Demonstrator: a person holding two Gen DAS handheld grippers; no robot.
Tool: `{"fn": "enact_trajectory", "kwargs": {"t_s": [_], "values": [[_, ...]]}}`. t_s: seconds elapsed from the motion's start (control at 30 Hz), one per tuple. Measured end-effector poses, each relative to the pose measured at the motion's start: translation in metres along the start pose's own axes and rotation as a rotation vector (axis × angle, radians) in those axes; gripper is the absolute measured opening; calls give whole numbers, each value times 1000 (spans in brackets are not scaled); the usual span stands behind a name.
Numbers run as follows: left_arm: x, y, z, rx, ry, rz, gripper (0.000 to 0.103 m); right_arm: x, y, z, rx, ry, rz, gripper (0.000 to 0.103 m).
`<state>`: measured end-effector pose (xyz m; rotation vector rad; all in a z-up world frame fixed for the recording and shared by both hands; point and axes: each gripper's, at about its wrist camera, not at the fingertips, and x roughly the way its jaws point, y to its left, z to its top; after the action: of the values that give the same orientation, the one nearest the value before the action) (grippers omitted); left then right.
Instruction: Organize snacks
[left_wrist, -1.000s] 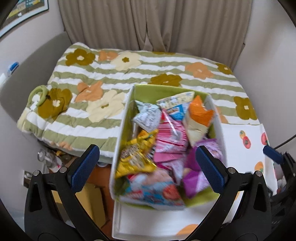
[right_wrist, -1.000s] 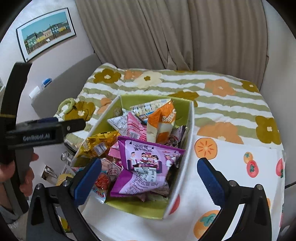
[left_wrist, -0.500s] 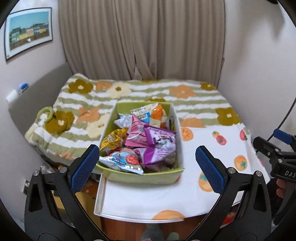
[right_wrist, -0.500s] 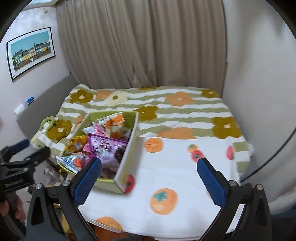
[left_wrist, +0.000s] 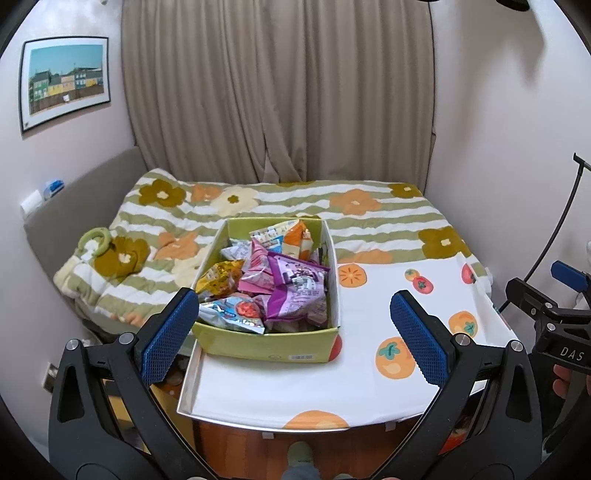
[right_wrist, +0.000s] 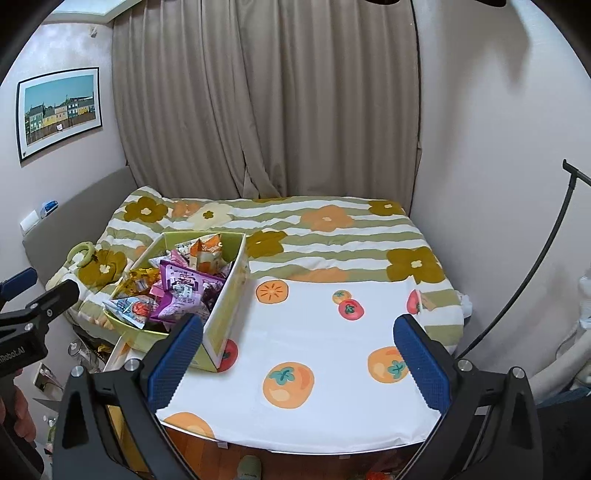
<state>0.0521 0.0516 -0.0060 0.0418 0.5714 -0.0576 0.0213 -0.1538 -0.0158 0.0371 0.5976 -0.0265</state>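
A green cardboard box (left_wrist: 266, 345) stands on the left part of a table with a white fruit-print cloth (left_wrist: 369, 373). It is full of snack packets: a purple bag (left_wrist: 295, 291), a pink one (left_wrist: 255, 275), a yellow one (left_wrist: 218, 282), an orange one (left_wrist: 299, 240). The box also shows in the right wrist view (right_wrist: 225, 295). My left gripper (left_wrist: 291, 332) is open and empty, held back above the table's front edge. My right gripper (right_wrist: 295, 354) is open and empty, over the cloth (right_wrist: 325, 343) to the right of the box.
Behind the table lies a bed with a green-striped flower quilt (left_wrist: 369, 218). Beige curtains (left_wrist: 277, 92) hang at the back. A green ring toy (left_wrist: 96, 240) lies on the quilt's left. A black lamp cable (right_wrist: 535, 266) runs at the right wall.
Both grippers have drawn back and up from the box. The box now looks smaller and farther away, and the whole table and room show. Both stay open.
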Motion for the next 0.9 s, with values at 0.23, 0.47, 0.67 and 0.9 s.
{"fn": "enact_trajectory", "kwargs": {"t_s": [0.23,0.47,0.67,0.9], "values": [[-5,-12,0,12,-23,0,103,-5,-5,1,-8,-18,-26,103],[-5,-16,0,15,-23,-3,103,-4,-7,1,-7,-19,-26,103],[-7,-16,-1,12,-20,-6,103,-5,-8,1,-6,-19,-28,102],[-7,-15,-1,13,-19,-4,103,-3,-8,1,-2,-23,-30,102]]}}
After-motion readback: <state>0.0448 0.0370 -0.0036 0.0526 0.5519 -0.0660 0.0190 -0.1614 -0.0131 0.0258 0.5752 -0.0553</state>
